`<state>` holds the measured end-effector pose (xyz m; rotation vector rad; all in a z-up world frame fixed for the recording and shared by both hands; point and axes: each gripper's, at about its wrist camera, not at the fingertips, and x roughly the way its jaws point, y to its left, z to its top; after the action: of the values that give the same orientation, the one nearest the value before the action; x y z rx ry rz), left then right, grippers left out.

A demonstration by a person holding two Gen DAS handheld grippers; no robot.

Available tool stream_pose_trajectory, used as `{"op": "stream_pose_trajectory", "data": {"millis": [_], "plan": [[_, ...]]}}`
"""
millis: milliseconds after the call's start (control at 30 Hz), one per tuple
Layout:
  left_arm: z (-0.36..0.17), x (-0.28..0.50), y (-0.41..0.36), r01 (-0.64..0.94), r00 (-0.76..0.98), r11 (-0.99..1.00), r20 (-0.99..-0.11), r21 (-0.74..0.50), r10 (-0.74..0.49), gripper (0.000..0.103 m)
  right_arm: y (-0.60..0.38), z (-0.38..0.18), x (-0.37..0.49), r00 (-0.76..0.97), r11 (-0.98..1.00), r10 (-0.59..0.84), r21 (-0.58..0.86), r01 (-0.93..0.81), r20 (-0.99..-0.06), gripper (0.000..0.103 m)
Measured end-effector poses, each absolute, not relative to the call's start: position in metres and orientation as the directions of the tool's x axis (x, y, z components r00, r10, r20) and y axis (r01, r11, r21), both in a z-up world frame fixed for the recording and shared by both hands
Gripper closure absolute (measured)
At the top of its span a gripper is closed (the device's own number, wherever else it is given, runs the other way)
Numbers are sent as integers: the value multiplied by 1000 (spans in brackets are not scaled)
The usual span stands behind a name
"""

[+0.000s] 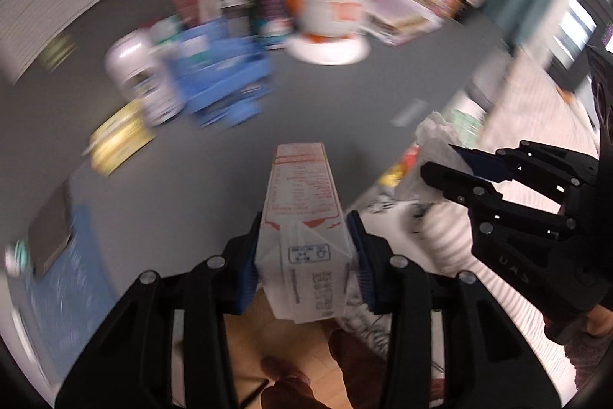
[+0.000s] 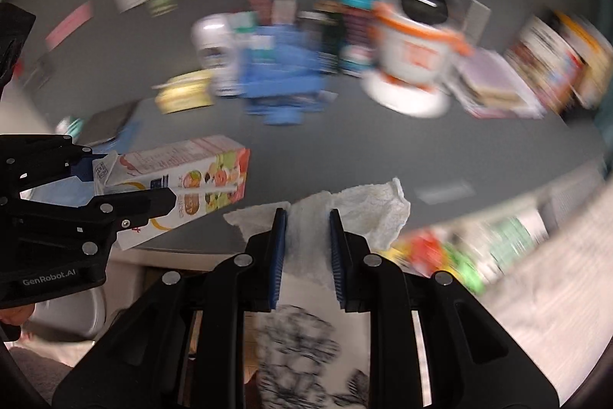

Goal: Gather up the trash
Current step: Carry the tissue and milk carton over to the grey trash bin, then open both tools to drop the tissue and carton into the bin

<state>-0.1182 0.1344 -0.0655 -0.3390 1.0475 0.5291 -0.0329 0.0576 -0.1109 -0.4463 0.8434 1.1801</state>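
The left gripper (image 1: pixel 304 265) pinches a milk carton (image 1: pixel 302 217); the right gripper (image 2: pixel 306 248) pinches a crumpled tissue (image 2: pixel 360 206). Both sit low in each frame, being carried. Next they need a bin, which I cannot see.

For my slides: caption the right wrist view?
Right hand-held gripper clamps crumpled paper towel; left hand-held gripper carries milk carton.

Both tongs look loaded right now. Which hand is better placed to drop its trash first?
Hard to call; no bin shows in either view. The left tongs clamp the white printed drink carton, the right tongs the crumpled white paper towel. Both are lifted off the grey table, side by side.
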Motion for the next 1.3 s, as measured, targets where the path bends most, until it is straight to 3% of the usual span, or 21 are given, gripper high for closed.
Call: {"op": "stream_pose_trajectory", "data": {"millis": [167, 400, 633, 800, 1133, 1300], "plan": [[-57, -243, 158, -716, 390, 693, -871, -84, 298, 63, 112, -87, -132, 23, 147, 662, 100, -984, -749, 83], [-53, -422, 157, -900, 266, 431, -874, -74, 407, 63, 164, -65, -301, -192, -182, 632, 97, -979, -751, 83], [-41, -603, 126, -998, 53, 58, -865, -28, 499, 63, 188, -38, -474, -401, -494, 554, 99, -864, -730, 83], [-46, -703, 96, -984, -80, -175, -867, -8, 492, 63, 188, -37, -586, -532, -674, 435, 129, -727, -727, 82], [-72, -796, 65, -924, -141, -380, -879, -50, 456, 63, 182, -63, -736, -605, -831, 241, 162, -533, -759, 82], [-95, -814, 67, -906, -130, -419, -896, -67, 425, 63, 187, -81, -771, -587, -850, 211, 149, -505, -782, 65]]}}
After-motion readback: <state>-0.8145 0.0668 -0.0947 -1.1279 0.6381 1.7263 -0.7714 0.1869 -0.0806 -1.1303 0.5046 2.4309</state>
